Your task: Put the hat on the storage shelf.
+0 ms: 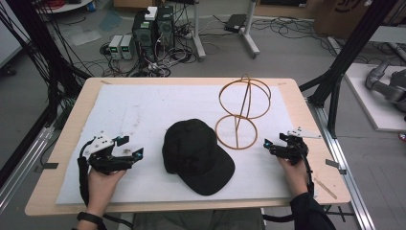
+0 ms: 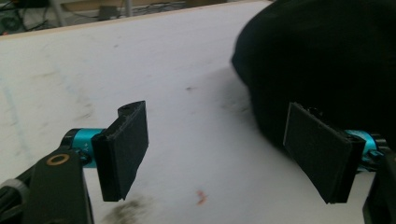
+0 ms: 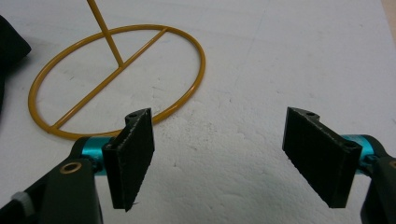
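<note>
Black cap (image 1: 196, 153) between wide-open left gripper (image 1: 135, 147) and wide-open right gripper (image 1: 268, 145).

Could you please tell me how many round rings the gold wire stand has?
2: the base ring lies flat on the white mat beside the black cap; the upper ring sits atop the post, behind it.

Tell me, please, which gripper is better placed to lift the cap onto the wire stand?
Probably left: the left gripper is open beside the black cap; the right gripper faces the gold wire stand.
</note>
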A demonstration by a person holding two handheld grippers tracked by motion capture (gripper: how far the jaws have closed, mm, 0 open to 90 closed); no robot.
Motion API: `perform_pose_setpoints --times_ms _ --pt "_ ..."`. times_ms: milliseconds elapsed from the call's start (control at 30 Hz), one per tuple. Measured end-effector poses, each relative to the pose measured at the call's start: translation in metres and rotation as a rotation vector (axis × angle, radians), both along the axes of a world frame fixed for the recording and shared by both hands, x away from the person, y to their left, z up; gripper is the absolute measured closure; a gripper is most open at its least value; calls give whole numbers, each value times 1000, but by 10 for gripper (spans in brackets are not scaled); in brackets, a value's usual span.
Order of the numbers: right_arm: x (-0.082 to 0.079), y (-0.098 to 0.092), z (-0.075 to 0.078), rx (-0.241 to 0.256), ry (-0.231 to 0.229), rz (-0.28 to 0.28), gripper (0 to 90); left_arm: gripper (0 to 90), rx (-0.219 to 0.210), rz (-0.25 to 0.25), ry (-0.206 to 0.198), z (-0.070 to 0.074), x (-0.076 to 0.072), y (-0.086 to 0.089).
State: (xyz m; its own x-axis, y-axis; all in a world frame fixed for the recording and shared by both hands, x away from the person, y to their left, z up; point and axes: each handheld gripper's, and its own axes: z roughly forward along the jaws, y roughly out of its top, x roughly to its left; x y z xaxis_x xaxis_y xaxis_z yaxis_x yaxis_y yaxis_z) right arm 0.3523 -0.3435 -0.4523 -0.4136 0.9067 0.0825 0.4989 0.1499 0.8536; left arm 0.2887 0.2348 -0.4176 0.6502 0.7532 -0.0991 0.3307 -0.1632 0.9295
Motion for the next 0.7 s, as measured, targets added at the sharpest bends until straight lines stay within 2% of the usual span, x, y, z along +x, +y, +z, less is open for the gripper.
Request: perform_pose_setpoints --times_ms 67,100,167,200,267,300,333,400,433,533,567,633,700 --pt "0 0 0 -2 -2 1 248 222 -1 -17 -6 2 -2 -5" --pt "0 0 0 -3 -3 1 248 220 -1 -39 -3 6 -5 -16" --pt "0 0 0 -4 -3 2 248 186 -4 -57 -11 10 -10 -27" --pt "0 0 0 -3 -2 1 248 185 -4 -57 -11 10 -10 -27" --pt "0 0 0 -3 -1 2 248 185 -11 -110 -27 15 -16 -42" --pt "0 0 0 -3 -1 2 249 185 -11 -110 -27 15 -16 -42" --pt "0 0 0 -2 -1 2 249 186 -8 -145 -36 19 -20 -50" --pt "0 0 0 -4 -1 2 249 186 -14 -172 -43 21 -24 -57" --pt "0 0 0 -4 -1 2 249 188 -14 -172 -43 21 -24 -57" --pt "0 0 0 -5 1 1 250 205 -31 -232 -40 23 -29 -68" --pt "0 0 0 -5 1 1 250 219 -31 -232 -40 23 -29 -68" --pt "0 0 0 -5 1 1 250 255 -43 -284 -24 22 -30 -74" --pt "0 0 0 -5 2 1 250 277 -43 -302 -13 21 -30 -79"
